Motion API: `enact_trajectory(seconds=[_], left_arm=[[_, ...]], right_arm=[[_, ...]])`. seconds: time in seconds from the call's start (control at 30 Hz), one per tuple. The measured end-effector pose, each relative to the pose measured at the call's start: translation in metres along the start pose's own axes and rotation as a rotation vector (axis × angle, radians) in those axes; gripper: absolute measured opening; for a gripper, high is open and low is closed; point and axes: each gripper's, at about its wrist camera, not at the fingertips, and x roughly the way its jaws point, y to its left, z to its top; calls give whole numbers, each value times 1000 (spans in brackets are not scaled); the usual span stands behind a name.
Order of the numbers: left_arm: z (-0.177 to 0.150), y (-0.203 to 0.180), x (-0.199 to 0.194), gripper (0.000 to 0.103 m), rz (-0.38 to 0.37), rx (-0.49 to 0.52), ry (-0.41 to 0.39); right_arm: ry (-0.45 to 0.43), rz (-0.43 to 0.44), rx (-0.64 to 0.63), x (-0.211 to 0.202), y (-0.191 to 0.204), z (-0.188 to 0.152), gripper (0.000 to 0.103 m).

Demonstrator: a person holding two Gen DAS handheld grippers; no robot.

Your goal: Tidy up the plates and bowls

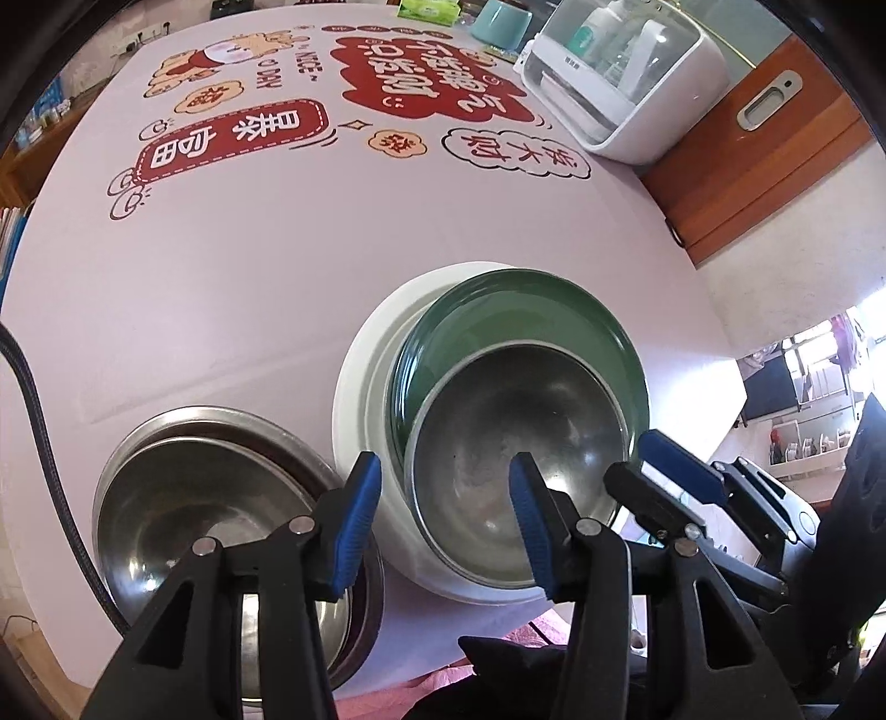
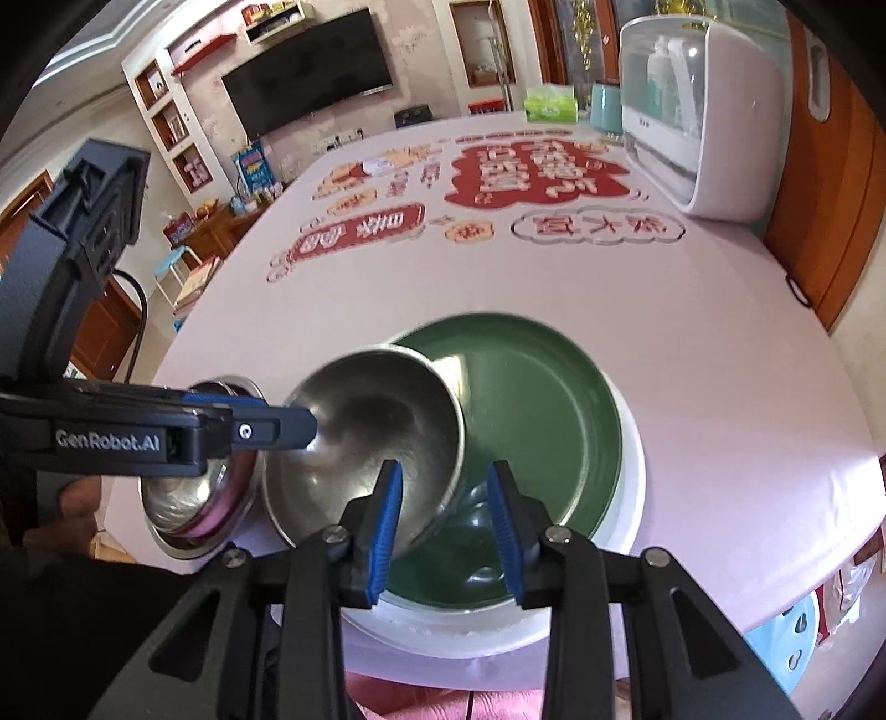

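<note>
A steel bowl (image 1: 509, 459) (image 2: 365, 443) rests tilted in a green plate (image 1: 531, 310) (image 2: 542, 399), which lies on a white plate (image 1: 365, 387) (image 2: 631, 465). My left gripper (image 1: 446, 520) is open, straddling the bowl's left rim: one finger is outside by the white plate and the other is inside the bowl. My right gripper (image 2: 447, 520) is open too, astride the bowl's near rim, pads clear of it. Each gripper shows in the other's view: the right gripper (image 1: 681, 471) and the left gripper (image 2: 277, 429). To the left stands a stack of steel bowls (image 1: 221, 498) (image 2: 194, 504) with a pink one among them.
A white cabinet (image 1: 626, 83) (image 2: 692, 127), a teal container (image 1: 501, 22) (image 2: 606, 108) and a green tissue box (image 1: 429, 11) (image 2: 551, 105) stand at the table's far end. A black cable (image 1: 39, 443) hangs left. The table's near edge runs just below the plates. A blue stool (image 2: 786, 637) stands lower right.
</note>
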Motion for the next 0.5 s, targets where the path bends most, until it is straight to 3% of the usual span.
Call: enact_trajectory(seconds=[0.1,0.27,0.5], left_arm=[[4,0,5,47,-4,0,15],[12,-1,14,42,-4,-1,40],[15,2,28,26,5,-18,90]], right_arm=[[40,7,-15,9,1,1,19],[58,12,-34,14,0,5,14],[55,31,-28,16,-7,9,11]])
